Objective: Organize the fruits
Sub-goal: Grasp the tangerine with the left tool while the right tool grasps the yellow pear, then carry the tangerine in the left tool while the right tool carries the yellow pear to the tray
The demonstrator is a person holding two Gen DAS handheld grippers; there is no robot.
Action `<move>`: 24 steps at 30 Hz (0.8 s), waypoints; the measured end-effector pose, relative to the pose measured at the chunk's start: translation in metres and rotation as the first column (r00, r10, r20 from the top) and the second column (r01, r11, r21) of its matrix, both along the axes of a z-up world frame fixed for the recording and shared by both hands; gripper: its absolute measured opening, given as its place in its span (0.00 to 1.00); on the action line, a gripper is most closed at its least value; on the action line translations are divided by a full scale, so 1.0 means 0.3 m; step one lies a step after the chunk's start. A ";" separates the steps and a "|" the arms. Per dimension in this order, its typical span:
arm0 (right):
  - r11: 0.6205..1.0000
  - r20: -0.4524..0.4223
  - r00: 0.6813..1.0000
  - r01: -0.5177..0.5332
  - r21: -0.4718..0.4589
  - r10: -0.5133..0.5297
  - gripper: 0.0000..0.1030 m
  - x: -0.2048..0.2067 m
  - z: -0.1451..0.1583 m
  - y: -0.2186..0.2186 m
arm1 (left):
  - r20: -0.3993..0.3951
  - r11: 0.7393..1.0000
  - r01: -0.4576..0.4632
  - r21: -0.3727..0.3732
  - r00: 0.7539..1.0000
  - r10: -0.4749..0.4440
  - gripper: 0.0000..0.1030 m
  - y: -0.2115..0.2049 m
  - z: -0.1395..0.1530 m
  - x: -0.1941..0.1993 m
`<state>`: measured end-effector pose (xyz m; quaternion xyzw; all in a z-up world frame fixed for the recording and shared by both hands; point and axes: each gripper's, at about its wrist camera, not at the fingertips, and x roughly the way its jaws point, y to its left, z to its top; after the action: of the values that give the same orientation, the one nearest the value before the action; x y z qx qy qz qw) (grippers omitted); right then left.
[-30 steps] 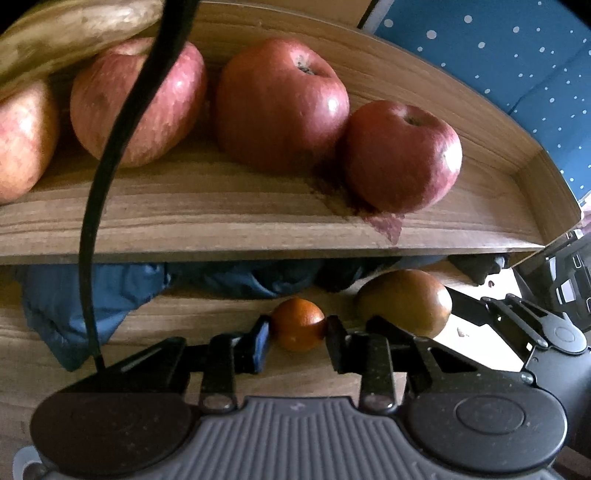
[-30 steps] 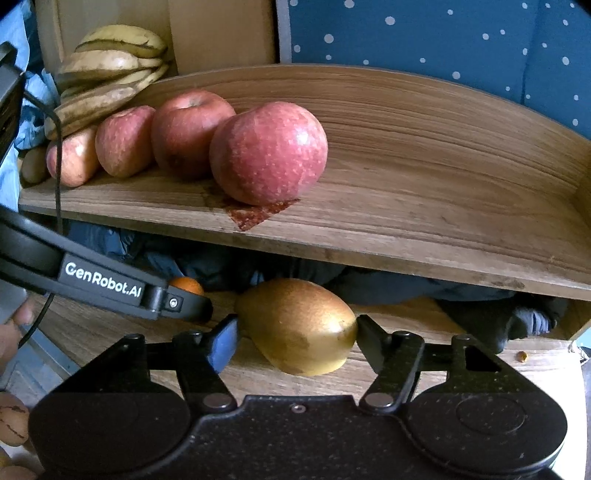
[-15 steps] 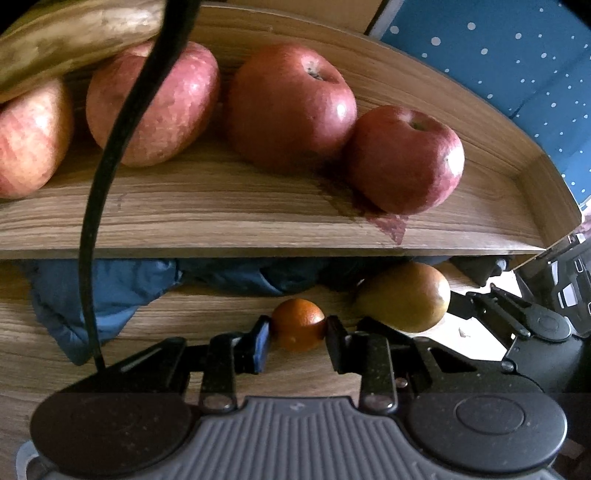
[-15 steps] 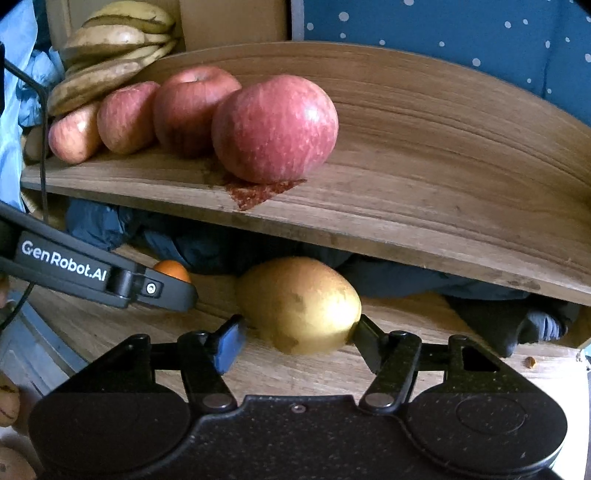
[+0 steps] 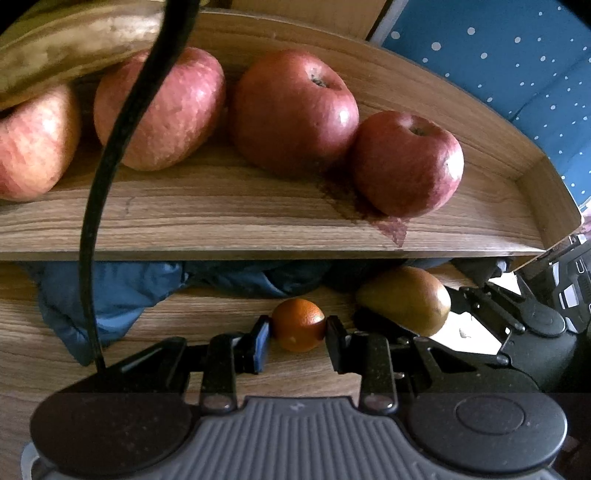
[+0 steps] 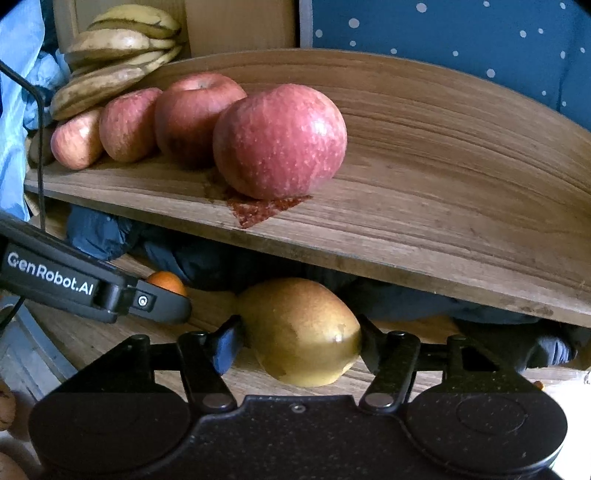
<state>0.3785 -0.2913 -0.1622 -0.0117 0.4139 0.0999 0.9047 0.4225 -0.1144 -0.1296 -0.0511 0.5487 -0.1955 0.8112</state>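
Left hand-held gripper (image 5: pixel 298 341): jaws narrow, pads against both flanks of a small orange (image 5: pixel 299 324). The orange sits low on the wooden table (image 5: pixel 155 321), in front of the shelf's front edge. Grip reads as closed on the fruit.

Right hand-held gripper (image 6: pixel 301 341): jaws closing around a yellow-brown pear (image 6: pixel 301 330). Both pads meet the pear's sides. Pear lies just below the shelf's front edge; whether it rests on the table or is lifted clear, cannot tell. In the left wrist view the pear (image 5: pixel 406 299) is just right of the orange, near but apart.

Wooden shelf (image 5: pixel 221 225), raised above the table with a curved back wall, carries four red apples in a row. Rightmost apple (image 6: pixel 279 140) stands over a reddish stain (image 6: pixel 266 208) on the board. The next apple (image 6: pixel 195 114) touches it on the left; two paler ones follow. Bananas (image 6: pixel 122 48), browned, are stacked at the shelf's far left end, above the last apple.

Blue cloth (image 5: pixel 107 295) is bunched under the shelf, behind both fruits. A black cable (image 5: pixel 110 155) crosses the left wrist view. Blue dotted fabric (image 6: pixel 461 33) stands behind the shelf.
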 end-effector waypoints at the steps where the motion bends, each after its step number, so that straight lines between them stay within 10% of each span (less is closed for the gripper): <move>1: 1.000 0.002 1.000 0.005 0.006 -0.005 0.61 -0.012 0.000 -0.002 | 0.002 1.000 0.000 0.001 1.000 0.000 0.34 0.001 0.004 -0.003; 24: 0.994 0.038 0.999 0.018 0.110 -0.022 0.61 -0.175 0.057 0.003 | 0.044 1.000 -0.008 0.008 0.999 0.008 0.34 0.041 0.107 -0.122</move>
<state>0.3260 -0.2903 -0.1450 0.0402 0.3902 0.1130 0.9129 0.3859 -0.1021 -0.0973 -0.0456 0.5312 -0.1912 0.8241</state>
